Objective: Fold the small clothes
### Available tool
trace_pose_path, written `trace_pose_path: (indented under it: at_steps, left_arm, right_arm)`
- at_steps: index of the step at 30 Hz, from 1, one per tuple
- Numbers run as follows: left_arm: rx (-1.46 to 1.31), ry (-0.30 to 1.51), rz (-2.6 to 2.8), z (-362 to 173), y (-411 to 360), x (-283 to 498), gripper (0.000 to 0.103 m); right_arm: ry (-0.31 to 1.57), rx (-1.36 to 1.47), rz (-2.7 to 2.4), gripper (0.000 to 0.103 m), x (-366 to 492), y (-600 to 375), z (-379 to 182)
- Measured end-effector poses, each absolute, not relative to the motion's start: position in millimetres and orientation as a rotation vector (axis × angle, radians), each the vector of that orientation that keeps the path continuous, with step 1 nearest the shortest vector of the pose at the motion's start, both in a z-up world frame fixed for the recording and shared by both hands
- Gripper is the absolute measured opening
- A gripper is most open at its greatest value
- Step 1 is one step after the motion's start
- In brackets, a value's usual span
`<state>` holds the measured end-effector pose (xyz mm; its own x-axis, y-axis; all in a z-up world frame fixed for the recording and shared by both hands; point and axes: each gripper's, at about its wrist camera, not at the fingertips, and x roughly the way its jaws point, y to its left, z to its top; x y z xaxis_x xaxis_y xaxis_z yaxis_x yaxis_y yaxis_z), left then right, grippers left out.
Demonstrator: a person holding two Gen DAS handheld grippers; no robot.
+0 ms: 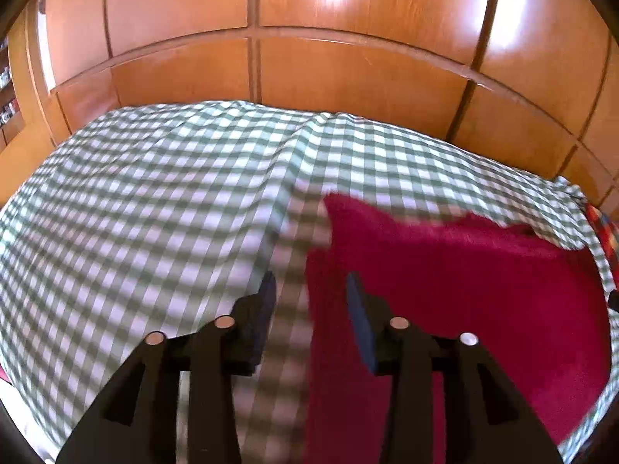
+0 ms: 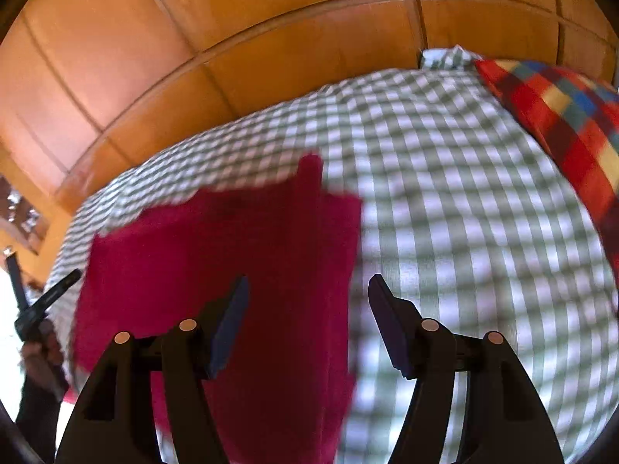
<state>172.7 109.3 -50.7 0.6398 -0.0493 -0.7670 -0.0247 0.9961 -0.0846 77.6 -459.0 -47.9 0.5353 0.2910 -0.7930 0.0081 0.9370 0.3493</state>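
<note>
Left wrist: plain red garment [image 1: 464,270], checked cloth [image 1: 154,193]

A green-and-white checked bedsheet [image 1: 154,201] is being stretched across the bed, a multicoloured checked pillow [image 2: 561,116] is being propped at its edge, and glossy wooden wardrobe panels [image 1: 348,69] are being lit behind.

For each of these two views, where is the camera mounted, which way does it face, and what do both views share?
Left wrist: on the left gripper, angled down at the checked bedcover; jaws apart over the left edge of the red garment.
Right wrist: on the right gripper, angled down at the garment's right edge; jaws apart; a multicoloured cushion at right, the left gripper and a hand at far left.
Shared: garment, bedcover, wooden panelling.
</note>
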Motion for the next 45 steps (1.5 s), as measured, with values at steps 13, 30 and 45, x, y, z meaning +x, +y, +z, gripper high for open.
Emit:
trace_pose_path:
  at_steps: [13, 30, 45]
  left_arm:
    - [-0.276, 0.952, -0.167, -88.5, 144.5, 52.8, 0.051]
    - [-0.127, 1.004, -0.207, -82.8, 133.1, 17.1, 0.007]
    - [-0.17, 0.909, -0.134, -51.7, 133.0, 80.0, 0.029]
  right_arm:
    - [1.084, 0.355, 0.196, 0.03, 14.9, -436.2, -88.7]
    - [1.114, 0.279, 0.172, 0.019, -35.4, -436.5, -85.5]
    - [0.921, 0.125, 0.156, 0.073, 29.4, -374.6, -28.4]
